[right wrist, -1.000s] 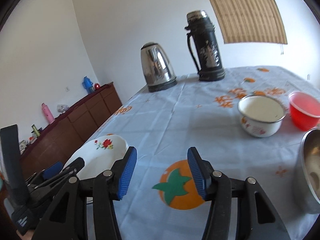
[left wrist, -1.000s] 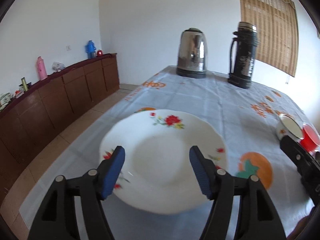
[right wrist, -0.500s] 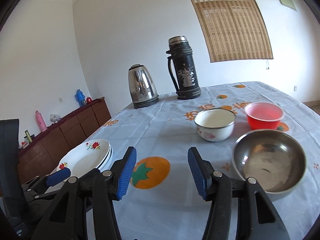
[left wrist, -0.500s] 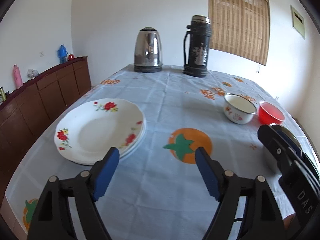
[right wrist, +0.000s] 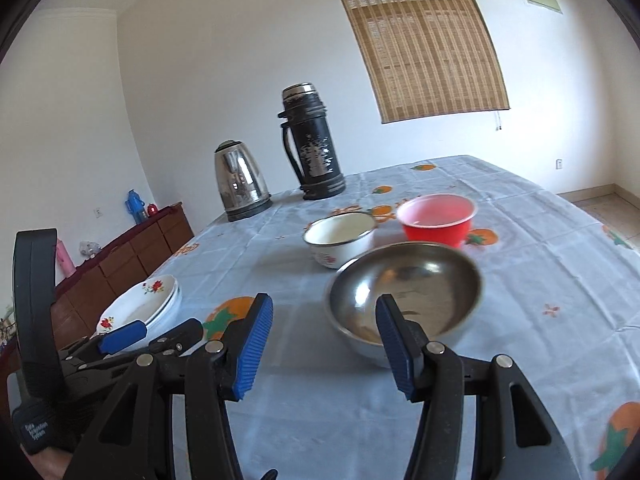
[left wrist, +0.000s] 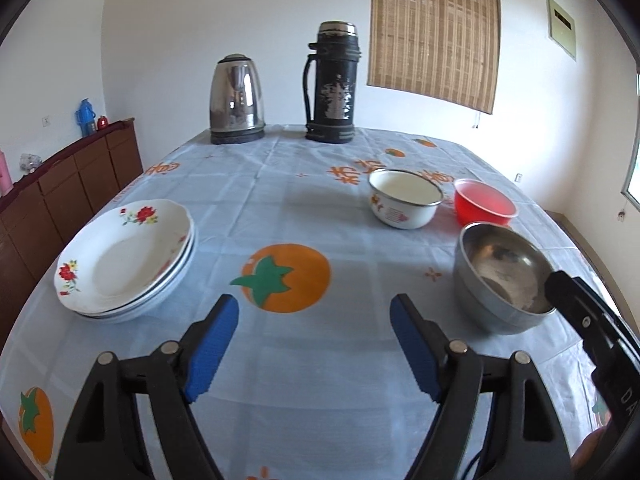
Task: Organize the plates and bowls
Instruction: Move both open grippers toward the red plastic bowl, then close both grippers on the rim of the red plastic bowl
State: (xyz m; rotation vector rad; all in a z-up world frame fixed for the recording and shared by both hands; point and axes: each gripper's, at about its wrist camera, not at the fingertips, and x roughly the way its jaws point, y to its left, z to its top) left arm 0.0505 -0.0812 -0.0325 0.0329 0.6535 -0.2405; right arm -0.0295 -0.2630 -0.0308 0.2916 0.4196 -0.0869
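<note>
My left claw (left wrist: 314,344): released, its blue pads spread wide with only tablecloth showing between them; it hangs over the near middle of the table, just short of the orange persimmon print (left wrist: 286,278).
My right claw (right wrist: 320,344): also released, pads apart and gripping nothing; the near rim of the steel bowl shows beyond the right pad, but I cannot tell whether pad and rim touch.
Plates (left wrist: 126,254): a stack of white plates with red flower prints, sitting on the left side of the table near its edge; the top one lies level and nested in those below.
Steel bowl (right wrist: 404,294): upright on the near right of the table, closest to my right claw, slightly blurred in that view.
White enamel bowl (left wrist: 404,198): upright, farther back than the steel bowl, with a small red pattern on its side.
Red bowl (left wrist: 484,202): upright, just right of the enamel bowl, the two near each other or touching, I cannot tell which.
Kettle (left wrist: 237,98): shiny steel, standing at the far end of the table.
Flask (left wrist: 331,82): tall, black and worn, upright just right of the kettle.
Tablecloth (left wrist: 304,208): pale blue with orange prints, covering the whole table.
Sideboard (left wrist: 68,188): dark wood, along the left wall, with small bottles on top.
</note>
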